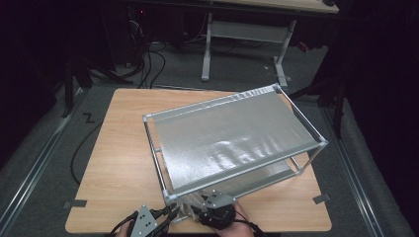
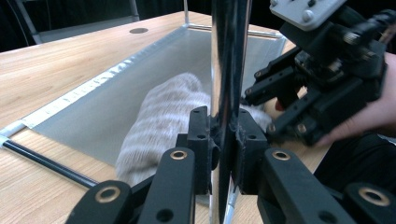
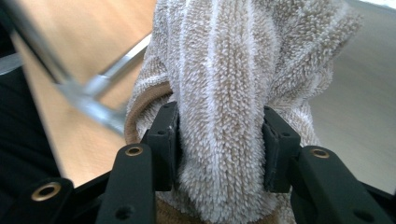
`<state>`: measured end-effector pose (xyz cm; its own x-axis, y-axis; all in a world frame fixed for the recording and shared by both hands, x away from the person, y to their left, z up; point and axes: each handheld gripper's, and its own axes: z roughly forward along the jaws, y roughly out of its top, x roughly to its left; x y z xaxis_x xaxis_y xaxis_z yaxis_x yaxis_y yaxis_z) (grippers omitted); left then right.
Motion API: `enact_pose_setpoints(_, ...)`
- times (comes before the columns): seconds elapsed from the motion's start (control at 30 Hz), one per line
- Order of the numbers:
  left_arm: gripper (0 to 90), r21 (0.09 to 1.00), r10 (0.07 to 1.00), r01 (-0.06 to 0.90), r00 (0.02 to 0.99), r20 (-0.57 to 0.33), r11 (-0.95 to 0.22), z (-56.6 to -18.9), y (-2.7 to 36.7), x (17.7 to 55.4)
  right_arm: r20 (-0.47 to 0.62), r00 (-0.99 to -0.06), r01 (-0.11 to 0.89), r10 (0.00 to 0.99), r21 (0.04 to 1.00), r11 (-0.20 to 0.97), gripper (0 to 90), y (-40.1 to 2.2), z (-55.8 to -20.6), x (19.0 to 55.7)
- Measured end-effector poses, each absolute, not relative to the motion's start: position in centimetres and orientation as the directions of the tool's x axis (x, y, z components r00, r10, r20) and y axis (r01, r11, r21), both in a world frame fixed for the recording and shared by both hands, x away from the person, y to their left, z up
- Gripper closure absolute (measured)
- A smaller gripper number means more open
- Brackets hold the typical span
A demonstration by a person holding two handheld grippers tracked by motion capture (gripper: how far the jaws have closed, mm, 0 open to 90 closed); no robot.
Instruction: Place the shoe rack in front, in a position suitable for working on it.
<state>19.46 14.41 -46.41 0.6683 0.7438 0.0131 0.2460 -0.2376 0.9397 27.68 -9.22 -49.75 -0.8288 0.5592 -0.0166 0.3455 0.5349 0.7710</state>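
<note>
From the high view, we look down on a wooden table point(image 1: 113, 163) with one two-tier metal rack point(image 1: 232, 138) standing across it, grey fabric shelves stretched on silver tubes. Down at the near edge, two grippers crowd the rack's near corner: the left gripper point(image 1: 170, 215) reaching in from the left, grey plate on top, and the right gripper point(image 1: 195, 210) just beside it, the person's hand wrapped round its body. The top shelf hides what lies under the corner; just a pale scrap shows there.

Over to the left gripper view, and here's the detail. The left gripper point(image 2: 227, 142) is clamped tight on the rack's upright corner post point(image 2: 229, 70), one pad each side of the shiny tube, jaws level with the table. Beyond the post, one fluffy striped towel point(image 2: 163, 116) lies bunched on the lower shelf point(image 2: 102, 102), near that corner. The right gripper point(image 2: 266, 116) comes in from the right, tilted down, tips at the towel's near end, a hand point(image 2: 369, 116) behind it.

Now the right gripper view, close in. The right gripper point(image 3: 219, 144) has a thick fold of the towel point(image 3: 233, 70) between its two pads, jaws about half apart and pressing into the pile from both sides. A tan hem curls at the left. Behind, blurred, are a silver rack tube point(image 3: 93, 93) and grey shelf.

Count: two grippers, one rack, one towel.
</note>
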Motion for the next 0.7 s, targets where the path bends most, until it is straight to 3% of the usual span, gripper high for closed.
enact_pose_setpoints(0.33,79.7,0.94,0.744,0.248,0.669,0.007,-0.232,-46.4,14.4,19.7,-0.091,-0.744,0.37,0.662,0.769,0.521,55.5,-14.1,-49.9,30.3)
enact_pose_setpoints(0.7,79.9,0.94,0.745,0.252,0.667,0.003,-0.229,-46.4,14.6,20.0,-0.088,-0.527,0.504,0.845,0.768,0.394,55.3,-23.7,-49.7,33.9)
